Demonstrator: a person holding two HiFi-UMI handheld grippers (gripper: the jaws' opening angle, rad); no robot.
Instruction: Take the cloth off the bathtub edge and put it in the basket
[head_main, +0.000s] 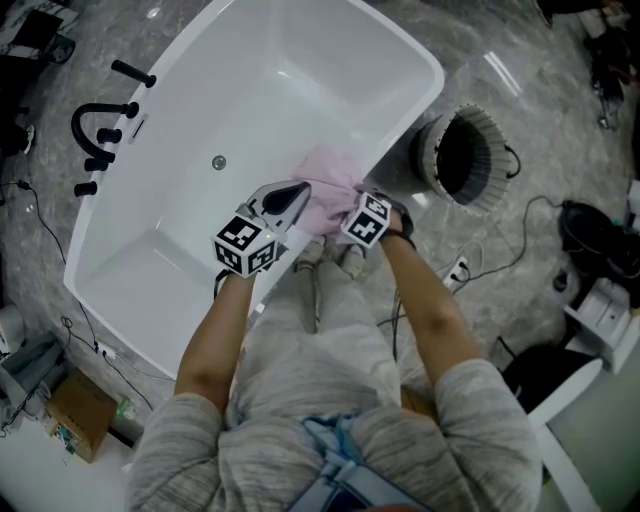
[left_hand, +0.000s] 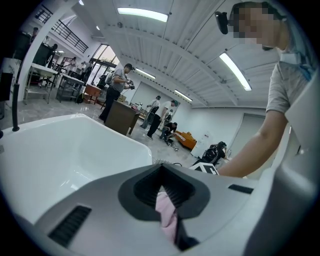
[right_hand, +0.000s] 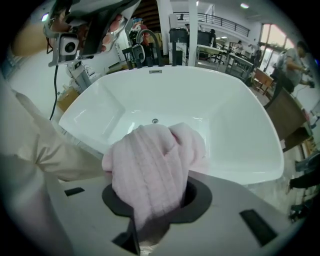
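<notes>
Head view sets the white bathtub (head_main: 300, 90) ahead of both my claws, its wide basin opening away from them and its near rim running just under them. Grey marbled floor (head_main: 520, 90) lies to the right of my right claw (head_main: 352, 210), with cables trailing over it. The round basket (head_main: 465, 158) stands there, mouth up, just past the tub's rim and apart from that claw.

The pink cloth (head_main: 330, 190) sits bunched on the rim between my claws. In the right gripper view my right claw is closed on a thick wad of it. My left claw (head_main: 292, 197) is pinched nearly together on a thin fold. The black faucet (head_main: 100, 130) stands well off to the left of my left claw, and the drain (head_main: 218, 162) lies ahead of it.

My right jaw tips are buried under the cloth, and I cannot tell how much of the cloth rests on the rim.
</notes>
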